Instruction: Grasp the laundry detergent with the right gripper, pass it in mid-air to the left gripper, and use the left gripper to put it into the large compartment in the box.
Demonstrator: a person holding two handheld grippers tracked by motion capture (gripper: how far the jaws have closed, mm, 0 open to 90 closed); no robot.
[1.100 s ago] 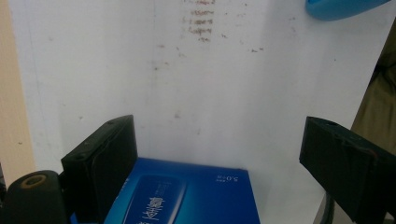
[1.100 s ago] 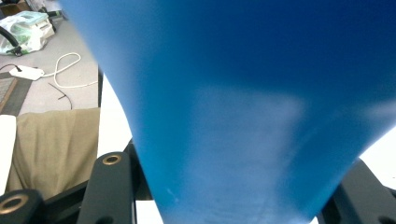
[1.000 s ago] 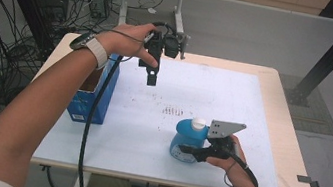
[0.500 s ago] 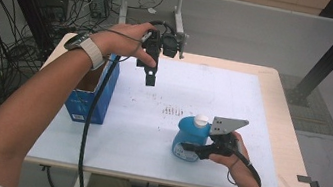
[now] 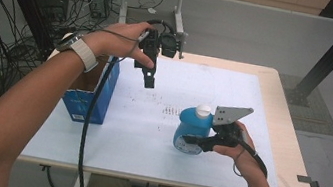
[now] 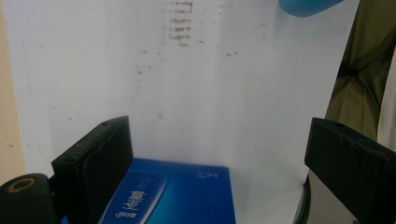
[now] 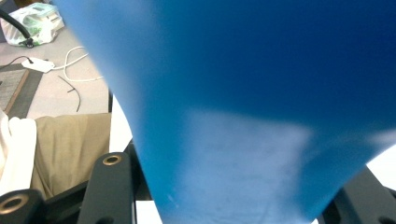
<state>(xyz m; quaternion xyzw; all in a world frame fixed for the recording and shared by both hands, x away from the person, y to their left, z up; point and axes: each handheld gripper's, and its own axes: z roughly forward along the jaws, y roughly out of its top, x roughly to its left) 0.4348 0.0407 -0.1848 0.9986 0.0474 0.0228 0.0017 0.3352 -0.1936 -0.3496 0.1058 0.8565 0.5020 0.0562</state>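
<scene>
A blue bottle (image 5: 191, 126) with a white cap hangs tilted just above the white table sheet (image 5: 147, 136), at the front right. My right gripper (image 5: 193, 141) is shut on the bottle's lower body, and the blue wall (image 7: 261, 93) bulges between its jaws in the right gripper view. My left gripper (image 5: 148, 81) hovers over the back middle of the table, pointing down. Its jaws have just been opening and stand open (image 6: 224, 158) with nothing between them. Below them lies a blue cardboard box (image 6: 177, 196). The bottle's edge (image 6: 308, 5) shows at the top of the left gripper view.
The open blue box (image 5: 91, 94) stands at the table's left edge. Black cables trail from both grippers. A black post (image 5: 332, 54) rises right of the table, and cables and equipment lie on the floor to the left. The person's khaki trousers (image 7: 70, 144) are at the front edge.
The right gripper has lifted the blue bottle a little off the sheet. The left gripper has stayed in about the same place over the back of the table.
</scene>
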